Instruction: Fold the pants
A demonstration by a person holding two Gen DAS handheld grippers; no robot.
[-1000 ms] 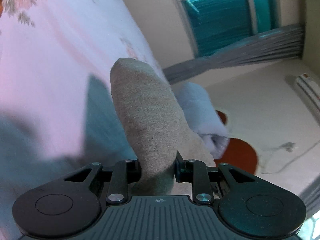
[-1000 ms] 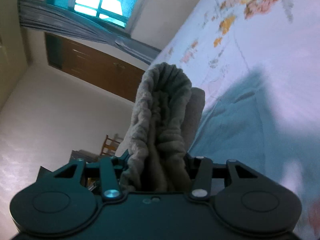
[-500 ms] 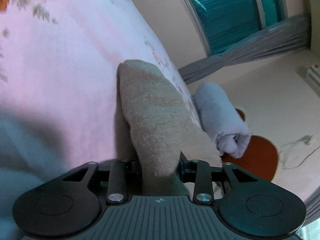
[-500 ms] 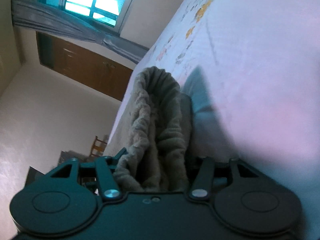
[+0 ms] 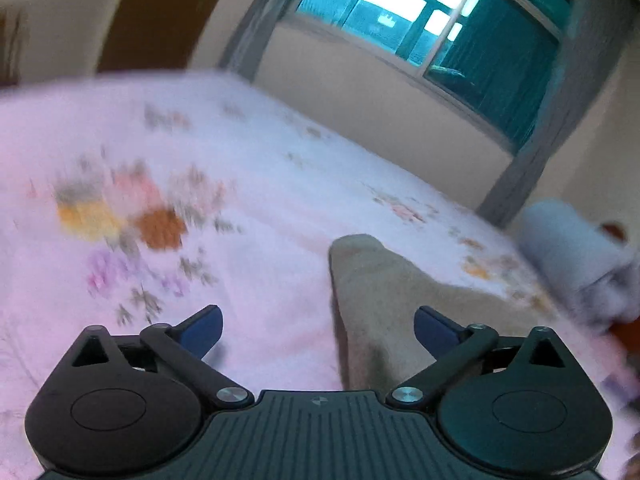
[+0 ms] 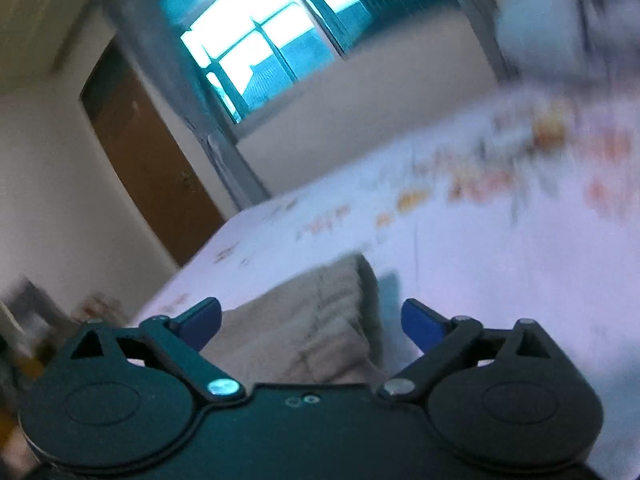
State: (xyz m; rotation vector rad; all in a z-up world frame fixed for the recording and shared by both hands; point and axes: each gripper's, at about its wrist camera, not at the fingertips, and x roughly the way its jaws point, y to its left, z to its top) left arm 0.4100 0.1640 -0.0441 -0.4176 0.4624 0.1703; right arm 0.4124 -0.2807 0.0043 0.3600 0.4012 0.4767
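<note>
The beige pants (image 5: 384,304) lie folded on the floral bedsheet (image 5: 240,200). In the left wrist view a folded corner reaches up between the wide-spread blue fingertips (image 5: 202,328). My left gripper (image 5: 318,330) is opening and its pads do not touch the cloth. In the right wrist view the pants (image 6: 316,320) show a gathered edge lying below and between the fingers. My right gripper (image 6: 312,320) is opening too, with the cloth loose under it and not pressed. Both views are blurred by motion.
A rolled pale-blue blanket (image 5: 576,264) lies at the bed's right side. A window (image 5: 432,28) with grey curtains stands behind the bed, and a brown door (image 6: 148,160) is on the left wall. The bedsheet (image 6: 500,248) spreads beyond the pants.
Both grippers were shut on the beige pants and have let go, their jaws now spread wide. Both hands rolled upright and pulled back, so the pants lie flat on the bed.
</note>
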